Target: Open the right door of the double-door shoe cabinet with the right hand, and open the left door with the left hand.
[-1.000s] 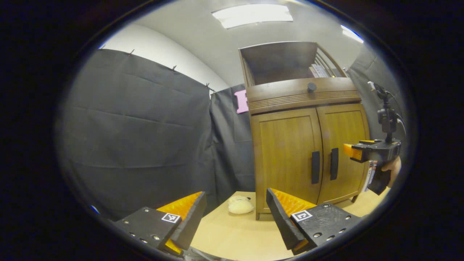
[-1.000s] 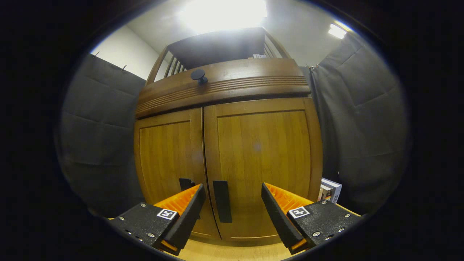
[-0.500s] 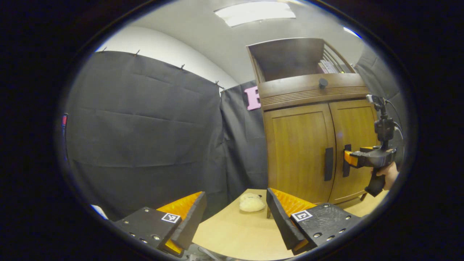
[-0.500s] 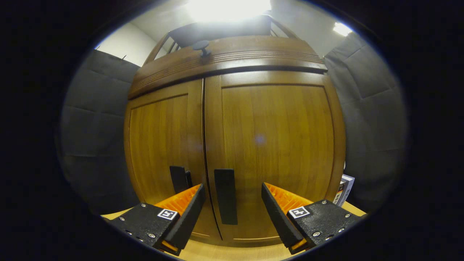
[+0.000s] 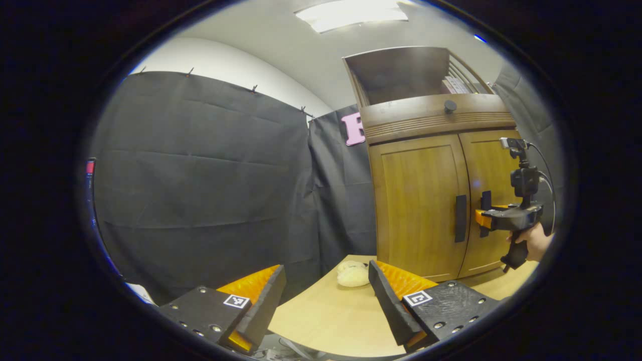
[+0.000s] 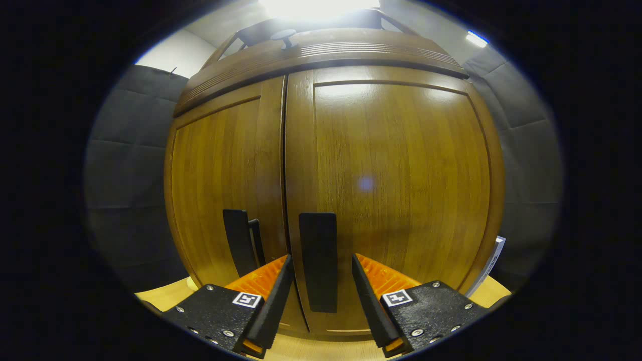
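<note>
Shoe cabinet point(image 6: 391, 165), centre frame: we see both brown doors closed; right gripper point(image 6: 317, 281) fingers apart, straddling right handle point(image 6: 318, 260). Left gripper point(image 5: 326, 296) apart over bare table point(image 5: 326, 316).

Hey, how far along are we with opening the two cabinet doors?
Nothing is open yet: the wooden right door and wooden left door both sit shut. In hand: the right gripper has its orange fingers either side of the right door's black bar handle, with gaps, not clamped. Left: grip and pull that door, then bring the left gripper, open over the light wooden table, to the left door's black handle.
</note>
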A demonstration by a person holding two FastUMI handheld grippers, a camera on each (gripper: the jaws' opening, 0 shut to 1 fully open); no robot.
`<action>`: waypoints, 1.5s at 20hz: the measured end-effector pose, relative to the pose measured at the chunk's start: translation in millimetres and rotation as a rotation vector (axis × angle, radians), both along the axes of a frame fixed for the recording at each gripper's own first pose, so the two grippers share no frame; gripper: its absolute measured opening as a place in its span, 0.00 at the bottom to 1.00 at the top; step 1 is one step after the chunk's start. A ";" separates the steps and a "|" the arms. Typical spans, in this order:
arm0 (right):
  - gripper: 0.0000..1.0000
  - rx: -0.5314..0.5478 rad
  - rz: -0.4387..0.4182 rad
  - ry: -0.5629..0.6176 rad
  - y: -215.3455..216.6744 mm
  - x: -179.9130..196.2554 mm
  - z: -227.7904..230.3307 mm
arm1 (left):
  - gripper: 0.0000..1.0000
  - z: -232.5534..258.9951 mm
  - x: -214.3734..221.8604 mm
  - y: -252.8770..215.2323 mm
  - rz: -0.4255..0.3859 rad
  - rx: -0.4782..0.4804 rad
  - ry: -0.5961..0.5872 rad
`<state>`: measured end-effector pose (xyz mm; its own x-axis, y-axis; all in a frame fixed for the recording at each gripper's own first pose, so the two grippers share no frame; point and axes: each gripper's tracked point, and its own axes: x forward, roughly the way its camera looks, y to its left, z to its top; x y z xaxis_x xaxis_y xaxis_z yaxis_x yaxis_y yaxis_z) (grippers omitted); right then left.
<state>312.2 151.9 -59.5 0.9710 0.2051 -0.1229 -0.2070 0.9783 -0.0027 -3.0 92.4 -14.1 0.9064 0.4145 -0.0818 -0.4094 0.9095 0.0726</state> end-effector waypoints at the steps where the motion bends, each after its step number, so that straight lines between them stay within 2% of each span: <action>1: 0.69 0.005 -0.002 0.003 0.4 2.2 -1.0 | 1.00 0.4 -0.5 0.4 -0.001 0.002 0.002; 4: 0.42 0.020 -0.008 0.015 0.0 5.8 -2.7 | 1.00 0.4 -1.7 0.2 -0.004 0.008 0.000; 6: 0.38 0.014 -0.010 0.021 1.6 10.3 -3.5 | 1.00 1.1 -1.4 0.4 -0.006 0.013 -0.004; 7: 0.38 0.013 -0.010 0.028 2.3 12.2 -4.1 | 0.95 1.2 -1.4 0.5 -0.008 0.015 -0.005; 8: 0.38 0.013 -0.008 0.033 1.5 12.4 -4.3 | 1.00 1.4 -1.4 -0.1 -0.010 0.016 -0.005; 9: 0.37 0.012 -0.009 0.040 1.2 13.2 -4.1 | 1.00 1.4 -1.4 -0.6 -0.013 0.015 -0.003; 12: 0.26 0.016 -0.005 0.069 -0.4 9.2 -6.1 | 1.00 4.5 -1.4 -2.6 -0.023 0.014 -0.011; 22: 0.27 0.035 0.021 0.063 -4.8 -24.2 0.4 | 1.00 10.9 -4.7 -9.5 -0.064 0.034 -0.027; 23: 0.27 0.034 0.020 0.062 -6.0 -27.8 1.0 | 0.95 10.8 -5.4 -10.4 -0.067 0.034 -0.029; 30: 0.27 0.031 0.012 0.062 -13.3 -50.3 4.5 | 0.95 14.2 -8.7 -14.1 -0.105 0.031 -0.040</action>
<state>261.9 138.6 -55.0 0.9592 0.2216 -0.1757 -0.2177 0.9751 0.0410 -11.7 78.3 0.0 0.9472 0.3190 -0.0329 -0.3153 0.9450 0.0867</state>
